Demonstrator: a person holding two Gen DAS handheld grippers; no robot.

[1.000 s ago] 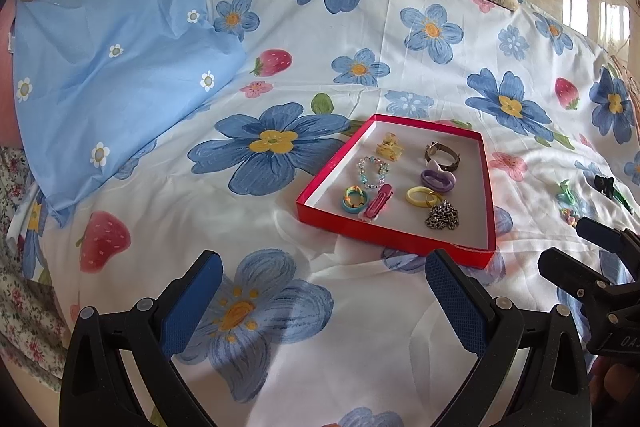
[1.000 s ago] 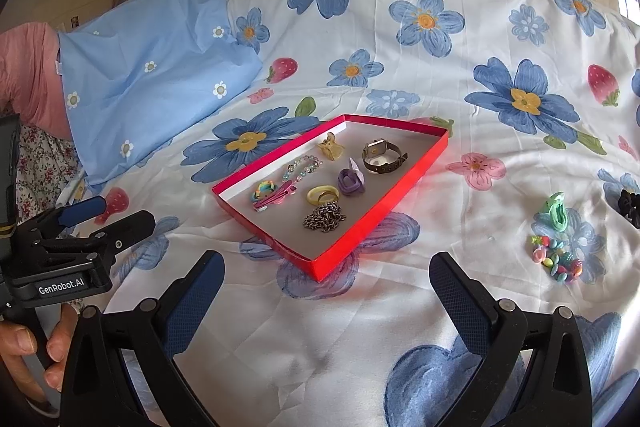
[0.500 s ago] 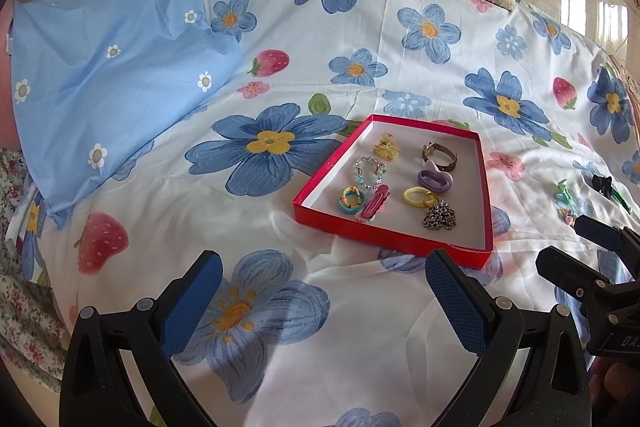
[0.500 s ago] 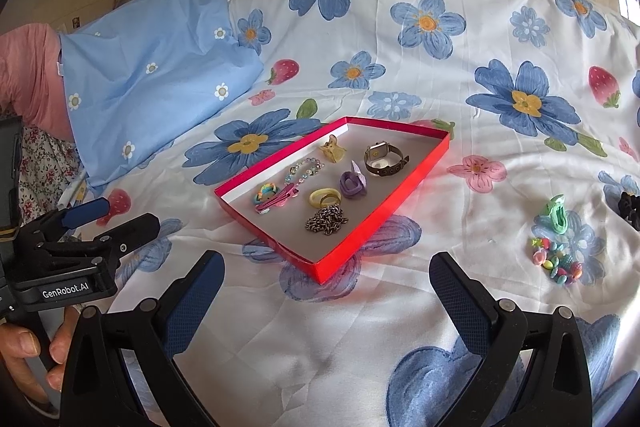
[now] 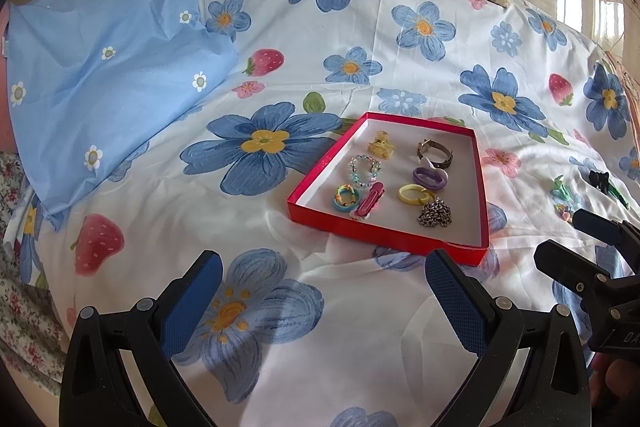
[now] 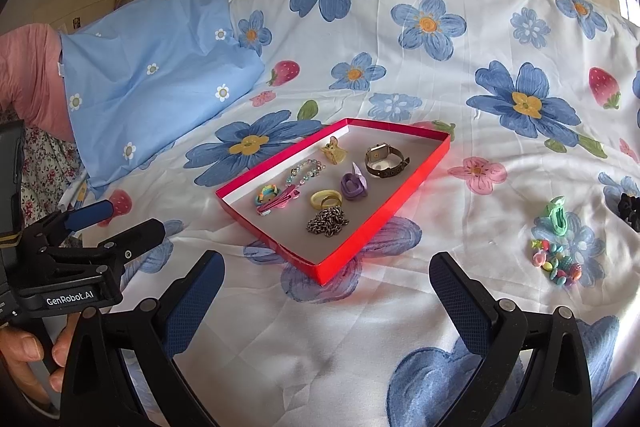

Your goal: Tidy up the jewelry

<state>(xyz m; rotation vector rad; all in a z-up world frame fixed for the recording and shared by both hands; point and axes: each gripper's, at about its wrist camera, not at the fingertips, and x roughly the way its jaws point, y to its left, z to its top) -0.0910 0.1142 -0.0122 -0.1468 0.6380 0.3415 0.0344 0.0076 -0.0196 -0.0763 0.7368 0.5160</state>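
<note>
Both grippers are spread wide and carrying nothing, hovering over the sheet near you: left gripper (image 5: 323, 277), right gripper (image 6: 327, 277). The red tray (image 6: 404, 183) sits mid-bed and already holds the watch (image 6: 386, 159), chain (image 6: 329, 221), rings and clips.

Three pieces lie loose on the floral sheet (image 6: 400, 327), well right of the tray: the green clip (image 6: 556, 217), the bead bracelet (image 6: 555, 263) just nearer than it, and a black piece (image 6: 630, 211) at the far right edge, only partly in view.

Likely next step: use the right gripper, since it's closer. Take the bracelet first and come straight down. Pinch across the beads, not the fabric, or the soft sheet will bunch up. Drop it in the bare near-right corner of the tray, clear of the chain.
</note>
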